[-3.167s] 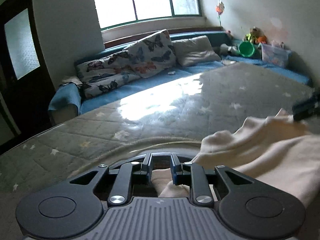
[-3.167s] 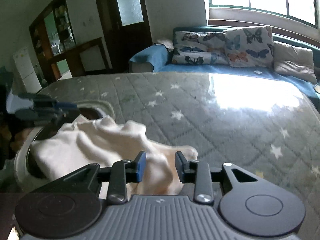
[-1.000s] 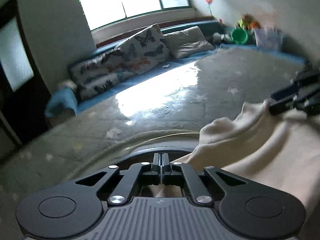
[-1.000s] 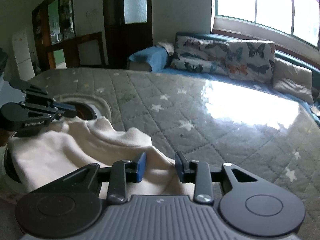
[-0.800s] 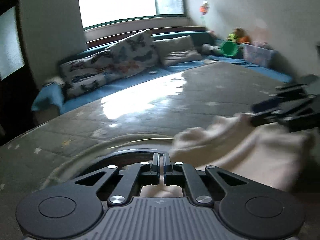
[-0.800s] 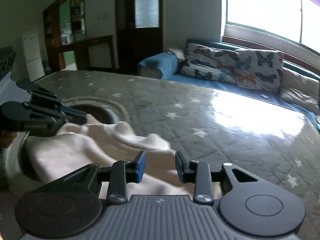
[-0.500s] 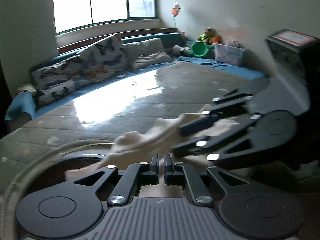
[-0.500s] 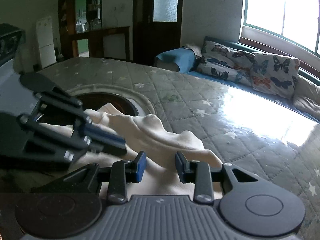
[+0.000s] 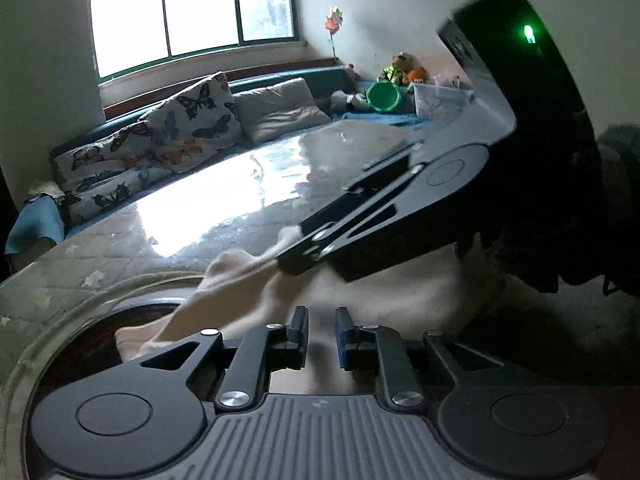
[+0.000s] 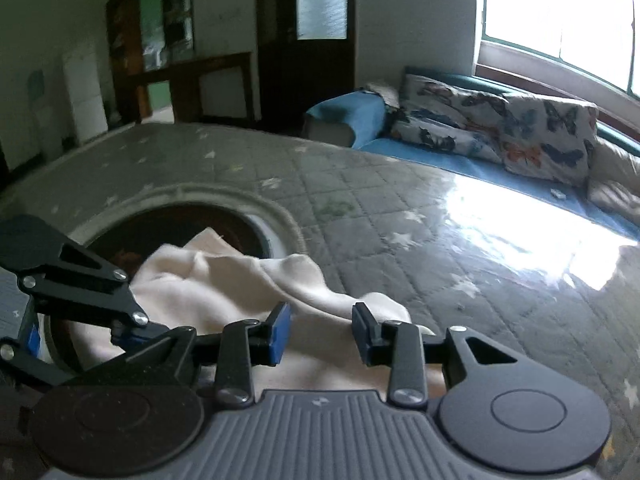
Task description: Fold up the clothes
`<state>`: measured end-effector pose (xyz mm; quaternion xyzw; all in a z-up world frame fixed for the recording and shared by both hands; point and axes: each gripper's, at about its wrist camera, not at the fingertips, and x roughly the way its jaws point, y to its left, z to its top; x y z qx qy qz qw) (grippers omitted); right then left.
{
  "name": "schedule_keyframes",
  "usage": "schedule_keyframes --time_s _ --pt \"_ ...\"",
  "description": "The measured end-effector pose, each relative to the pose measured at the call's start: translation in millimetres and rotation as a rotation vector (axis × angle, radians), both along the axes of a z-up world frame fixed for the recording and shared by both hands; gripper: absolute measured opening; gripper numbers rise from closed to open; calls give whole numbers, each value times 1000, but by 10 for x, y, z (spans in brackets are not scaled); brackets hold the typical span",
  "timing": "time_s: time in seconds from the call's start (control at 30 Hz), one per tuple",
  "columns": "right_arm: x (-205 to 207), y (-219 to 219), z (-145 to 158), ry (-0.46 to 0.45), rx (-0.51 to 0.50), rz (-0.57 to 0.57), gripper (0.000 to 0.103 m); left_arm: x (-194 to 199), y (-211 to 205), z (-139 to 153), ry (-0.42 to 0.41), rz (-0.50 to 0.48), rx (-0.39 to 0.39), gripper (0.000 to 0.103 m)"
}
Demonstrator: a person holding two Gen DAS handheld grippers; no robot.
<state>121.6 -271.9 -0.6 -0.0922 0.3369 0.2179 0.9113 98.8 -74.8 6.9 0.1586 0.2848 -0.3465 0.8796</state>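
On the quilted mattress (image 10: 400,216): cream garment (image 10: 224,284).
It lies under 2 parted grippers, left gripper (image 9: 321,334) narrow, right gripper (image 10: 321,334) wider.

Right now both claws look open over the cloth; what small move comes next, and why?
Probably shut the left claw on the cream fleece garment beneath it. Its jaws stand apart with cloth between them, the right claw is open too, and the garment lies bunched over the round hole in the grey star-quilted mattress.

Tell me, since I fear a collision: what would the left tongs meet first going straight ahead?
Probably the cream garment, bunched right past the left tongs. The right tongs sit beyond it, slightly right; depth is unclear.
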Motion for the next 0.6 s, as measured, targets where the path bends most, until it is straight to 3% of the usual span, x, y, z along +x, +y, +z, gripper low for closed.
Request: schedule_keyframes --time_s 0.13,0.33,0.43,0.6 --pt "45 106 -23 -4 -26 17 39 -15 5 -29 2 -2 -4 16" --pt "8 -164 141 6 90 -40 40 46 96 72 9 25 -29 17" --pt "-149 -300 199 -8 86 -43 40 213 160 148 1 86 -46 17" --pt "-331 -444 91 21 61 -43 40 612 226 68 60 213 -46 17"
